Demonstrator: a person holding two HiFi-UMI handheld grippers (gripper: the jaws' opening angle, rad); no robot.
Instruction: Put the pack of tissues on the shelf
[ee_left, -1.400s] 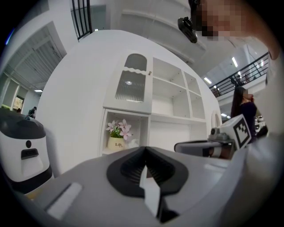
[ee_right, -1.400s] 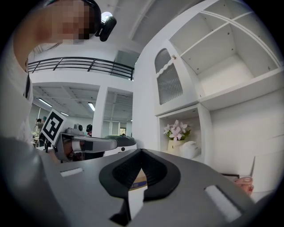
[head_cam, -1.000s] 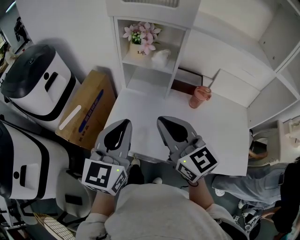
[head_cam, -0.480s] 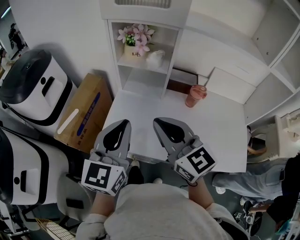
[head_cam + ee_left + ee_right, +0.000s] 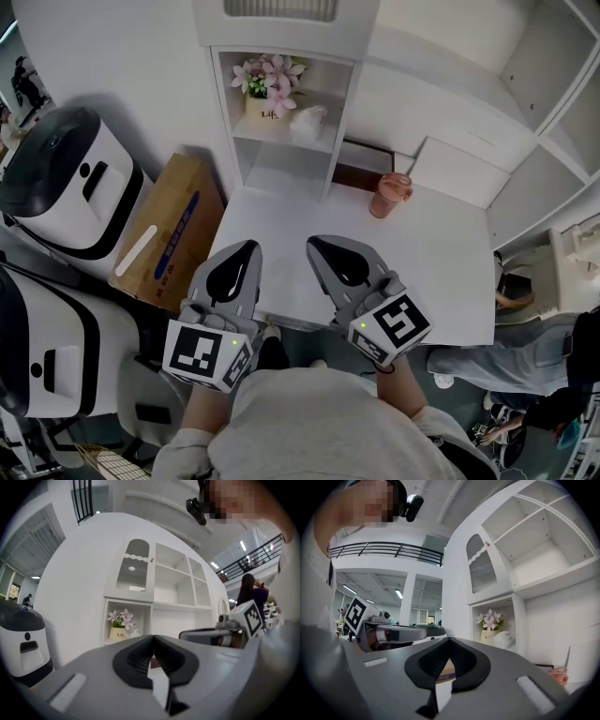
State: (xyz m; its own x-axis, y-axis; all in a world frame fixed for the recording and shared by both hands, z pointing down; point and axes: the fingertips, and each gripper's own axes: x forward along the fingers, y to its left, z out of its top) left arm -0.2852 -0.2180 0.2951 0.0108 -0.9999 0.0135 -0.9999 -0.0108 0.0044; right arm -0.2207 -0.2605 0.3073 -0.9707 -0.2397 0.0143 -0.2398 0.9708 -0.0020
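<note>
The left gripper (image 5: 249, 246) and right gripper (image 5: 316, 242) hover side by side over the near edge of the table (image 5: 441, 267). Both have their jaws pressed together, holding nothing. The tissues (image 5: 308, 123) sit on the shelf (image 5: 272, 142), just beside the flowers (image 5: 270, 77).

The person holds both grippers side by side just before the torso (image 5: 309, 422), pointing forward and away from the body. The left gripper (image 5: 251, 246) has its jaws pressed together with nothing between them. The right gripper (image 5: 316, 242) is likewise closed and empty, angled slightly inward so the two tips sit near each other. Each marker cube (image 5: 208, 354) faces up, with the forearms (image 5: 199, 414) running back beneath them
</note>
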